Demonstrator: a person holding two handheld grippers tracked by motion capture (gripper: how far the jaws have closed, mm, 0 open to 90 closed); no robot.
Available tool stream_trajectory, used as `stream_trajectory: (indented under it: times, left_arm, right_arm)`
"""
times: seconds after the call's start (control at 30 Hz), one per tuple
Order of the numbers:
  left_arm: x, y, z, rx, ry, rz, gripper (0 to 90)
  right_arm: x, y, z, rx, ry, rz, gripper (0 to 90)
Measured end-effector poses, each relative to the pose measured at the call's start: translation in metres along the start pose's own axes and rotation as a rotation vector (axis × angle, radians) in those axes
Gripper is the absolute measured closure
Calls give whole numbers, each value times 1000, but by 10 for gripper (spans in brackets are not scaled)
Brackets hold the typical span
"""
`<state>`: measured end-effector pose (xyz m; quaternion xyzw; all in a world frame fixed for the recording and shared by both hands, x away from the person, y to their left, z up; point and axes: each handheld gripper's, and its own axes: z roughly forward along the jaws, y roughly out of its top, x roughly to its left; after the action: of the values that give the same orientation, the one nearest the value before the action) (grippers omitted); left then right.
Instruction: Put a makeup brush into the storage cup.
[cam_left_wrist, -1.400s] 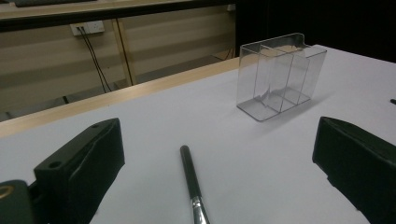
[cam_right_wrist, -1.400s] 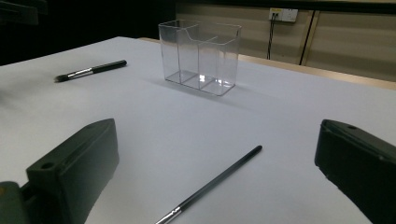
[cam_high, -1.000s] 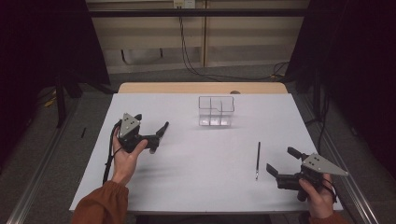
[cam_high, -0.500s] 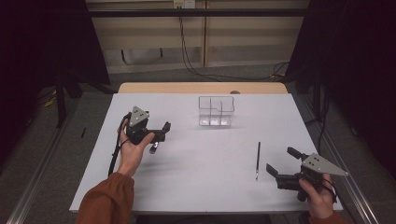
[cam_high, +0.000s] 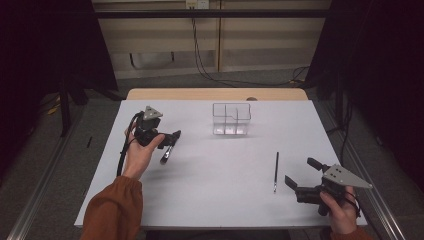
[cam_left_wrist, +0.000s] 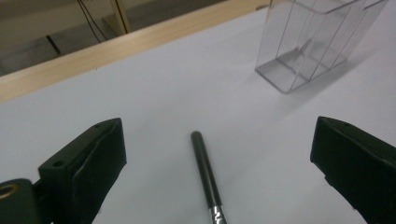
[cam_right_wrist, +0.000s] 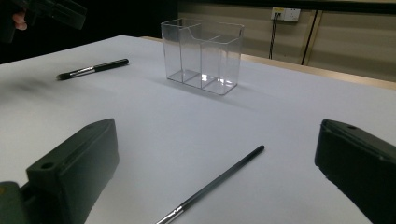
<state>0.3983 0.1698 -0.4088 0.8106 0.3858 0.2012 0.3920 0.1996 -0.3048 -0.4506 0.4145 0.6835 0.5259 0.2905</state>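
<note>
1. Left gripper (cam_high: 170, 142) is hovering at the table's left, jaws spread wide and holding nothing. A black makeup brush (cam_high: 166, 153) is lying flat on the white table (cam_high: 210, 200) just below the jaws; in the left gripper view its handle (cam_left_wrist: 205, 172) is running up the gap between them.
2. Judgement: the pickup is being lined up. To do it well, lower straight down, keep the handle centred, and close across it, not along it.
3. Clear three-compartment organizer (cam_high: 231, 119) is standing upright mid-table, empty, well apart from both brushes.
4. Thin black brush (cam_high: 275, 171) is lying just left of the right gripper (cam_high: 301, 176), whose jaws are spread, gripping nothing.
</note>
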Motion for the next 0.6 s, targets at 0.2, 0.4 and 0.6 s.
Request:
stream_trajectory:
  times: [0.2,0.4,0.6]
  left_arm:
    - [1,9,6,88,4,7,40]
    - [6,14,15,228,-9,0,43]
    - [4,18,26,359,-5,23,50]
  right_arm:
    - [0,0,0,0,2,1,0]
    - [0,0,0,0,2,-2,0]
    - [0,0,0,4,6,-10,0]
